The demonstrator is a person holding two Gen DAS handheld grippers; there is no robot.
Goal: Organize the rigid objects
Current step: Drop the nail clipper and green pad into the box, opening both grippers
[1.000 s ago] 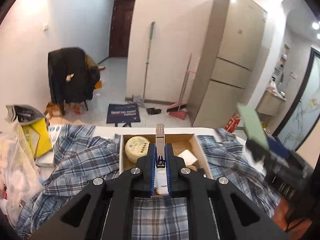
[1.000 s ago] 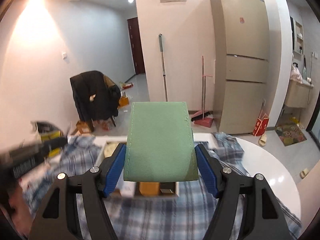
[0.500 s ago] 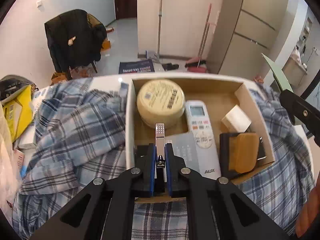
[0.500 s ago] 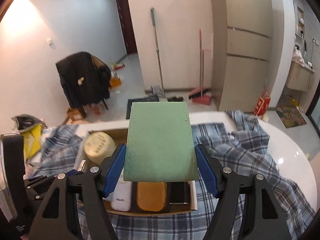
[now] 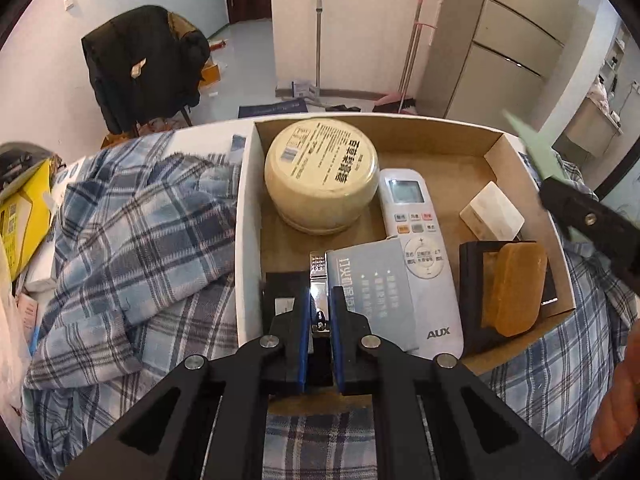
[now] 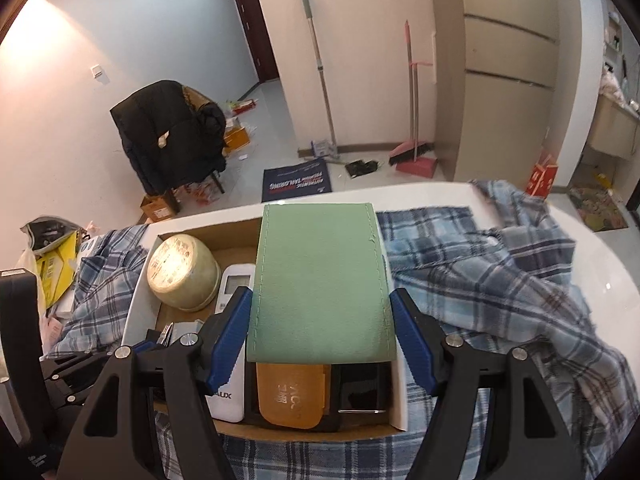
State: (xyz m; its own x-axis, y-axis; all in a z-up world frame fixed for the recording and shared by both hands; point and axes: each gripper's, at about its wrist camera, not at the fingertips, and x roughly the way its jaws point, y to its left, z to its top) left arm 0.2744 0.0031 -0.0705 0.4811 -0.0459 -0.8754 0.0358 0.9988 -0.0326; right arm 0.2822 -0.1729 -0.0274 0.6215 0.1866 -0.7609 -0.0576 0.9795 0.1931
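Observation:
My left gripper (image 5: 320, 308) is shut on a metal nail clipper (image 5: 317, 276) and holds it over the near left corner of an open cardboard box (image 5: 248, 208). My right gripper (image 6: 322, 332) is shut on a flat green case (image 6: 320, 284) and holds it above the box's right half (image 6: 394, 380). In the box lie a round cream tin (image 5: 322, 174), a white AUX remote (image 5: 420, 248), a grey-blue booklet (image 5: 372, 280), a white block (image 5: 491, 211) and an amber bar (image 5: 512, 288) on a black tray.
The box rests on a blue plaid shirt (image 5: 132, 240) spread over a white round table (image 6: 560, 216). Yellow packaging and bags (image 5: 20, 208) lie at the left. A chair with a black coat (image 5: 140, 64), brooms and a fridge stand beyond.
Both grippers have come down and forward over the box. The nail clipper now hangs low above the box's near left corner, and the green case now covers the box's right half.

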